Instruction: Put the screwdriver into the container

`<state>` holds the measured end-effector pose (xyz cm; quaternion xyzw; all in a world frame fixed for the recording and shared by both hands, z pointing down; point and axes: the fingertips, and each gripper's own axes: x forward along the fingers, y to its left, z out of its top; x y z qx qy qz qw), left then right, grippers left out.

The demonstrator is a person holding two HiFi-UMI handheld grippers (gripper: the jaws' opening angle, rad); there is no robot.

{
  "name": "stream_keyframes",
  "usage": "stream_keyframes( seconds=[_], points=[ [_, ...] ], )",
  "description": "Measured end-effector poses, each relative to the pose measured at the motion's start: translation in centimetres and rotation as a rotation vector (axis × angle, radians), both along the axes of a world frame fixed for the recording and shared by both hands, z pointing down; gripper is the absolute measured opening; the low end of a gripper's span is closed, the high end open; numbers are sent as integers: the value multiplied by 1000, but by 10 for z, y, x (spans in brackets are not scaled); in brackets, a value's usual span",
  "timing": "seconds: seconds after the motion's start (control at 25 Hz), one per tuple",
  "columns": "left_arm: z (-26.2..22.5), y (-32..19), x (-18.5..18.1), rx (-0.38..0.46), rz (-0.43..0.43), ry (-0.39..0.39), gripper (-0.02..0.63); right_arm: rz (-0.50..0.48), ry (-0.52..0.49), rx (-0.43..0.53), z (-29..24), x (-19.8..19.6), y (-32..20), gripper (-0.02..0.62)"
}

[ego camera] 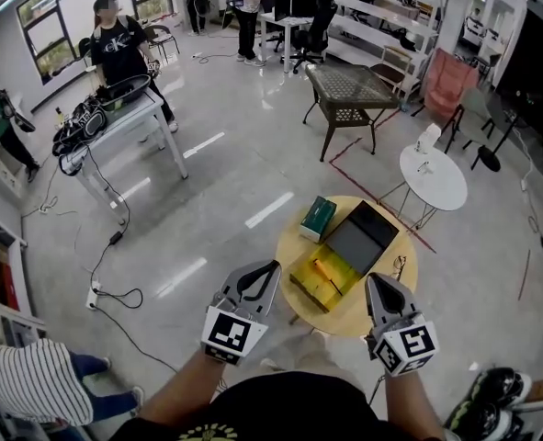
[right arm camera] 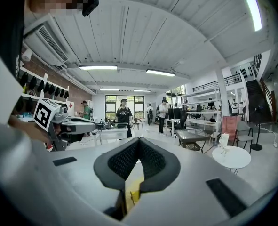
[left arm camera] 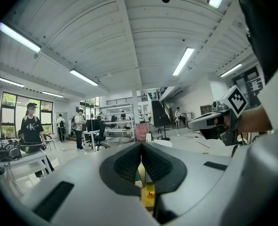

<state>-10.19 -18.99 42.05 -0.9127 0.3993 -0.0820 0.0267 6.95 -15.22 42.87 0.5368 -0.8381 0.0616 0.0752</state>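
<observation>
Lower frame: grey two-jaw left gripper (ego camera: 267,268) and right gripper (ego camera: 375,281), each with jaws pressed together on nothing, held near the edge of the round wooden table (ego camera: 381,294). Centre: open yellow plastic container (ego camera: 308,289); a slim orange-handled screwdriver (ego camera: 322,269) appears to lie inside. Probably light, rigid and prone to rolling; best pinched mid-handle.
</observation>
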Motion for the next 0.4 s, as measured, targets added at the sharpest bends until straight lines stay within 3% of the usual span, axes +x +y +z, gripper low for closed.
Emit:
stream_keyframes(
  seconds=[0.4],
  points=[
    [2,-4,-2,-17,-14,-20,17,-24,-18,4,0,-4,-6,14]
  ],
)
